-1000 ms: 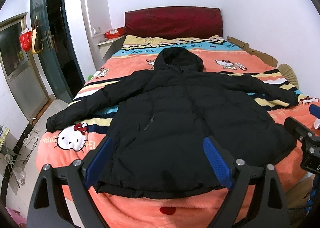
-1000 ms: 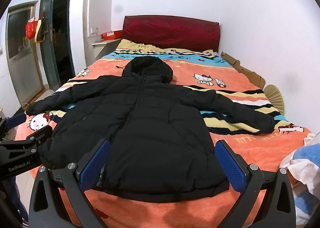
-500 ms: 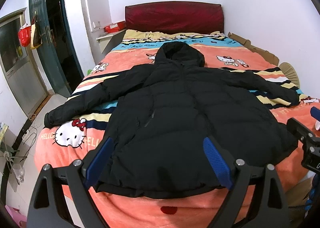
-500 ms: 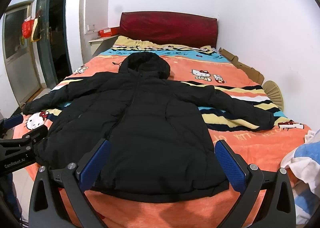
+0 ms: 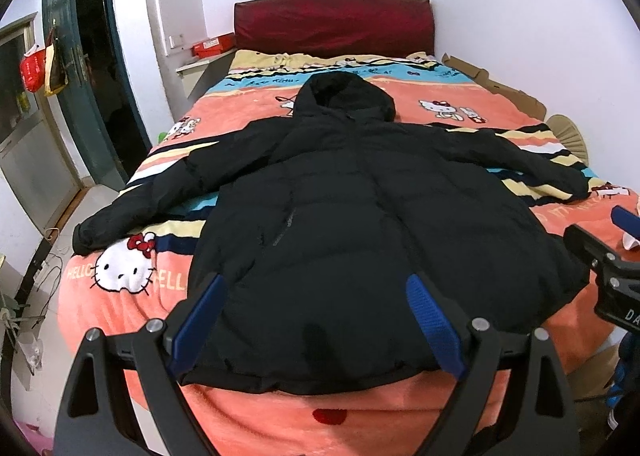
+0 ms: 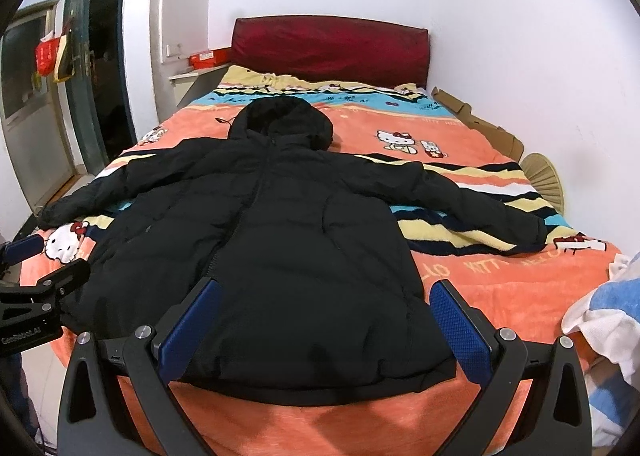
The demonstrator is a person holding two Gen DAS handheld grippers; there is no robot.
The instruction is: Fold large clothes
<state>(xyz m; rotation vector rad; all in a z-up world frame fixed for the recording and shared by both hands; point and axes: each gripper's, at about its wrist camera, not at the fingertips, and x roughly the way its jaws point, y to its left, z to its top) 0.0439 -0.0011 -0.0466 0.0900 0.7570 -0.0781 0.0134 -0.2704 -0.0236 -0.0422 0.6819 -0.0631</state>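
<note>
A black hooded puffer jacket [image 5: 360, 224] [image 6: 280, 240] lies flat and face up on the bed, sleeves spread to both sides, hood toward the headboard, hem at the near edge. My left gripper [image 5: 316, 320] hovers open just above the hem, nothing between its blue pads. In the right wrist view my right gripper [image 6: 324, 324] is also open over the hem, slightly right of the jacket's middle. Each gripper shows at the edge of the other's view: the right one [image 5: 608, 268] and the left one [image 6: 36, 288].
The bed [image 6: 500, 280] has an orange cartoon-cat blanket and a dark red headboard [image 5: 332, 28]. Cardboard [image 6: 480, 124] and a fan lie along the right wall. A blue-white cloth pile [image 6: 608, 316] sits at the near right corner. A green door [image 5: 76, 68] stands open at left.
Both views have tipped downward a little and drawn slightly nearer the hem; the jacket has not moved and both grippers stay open.
</note>
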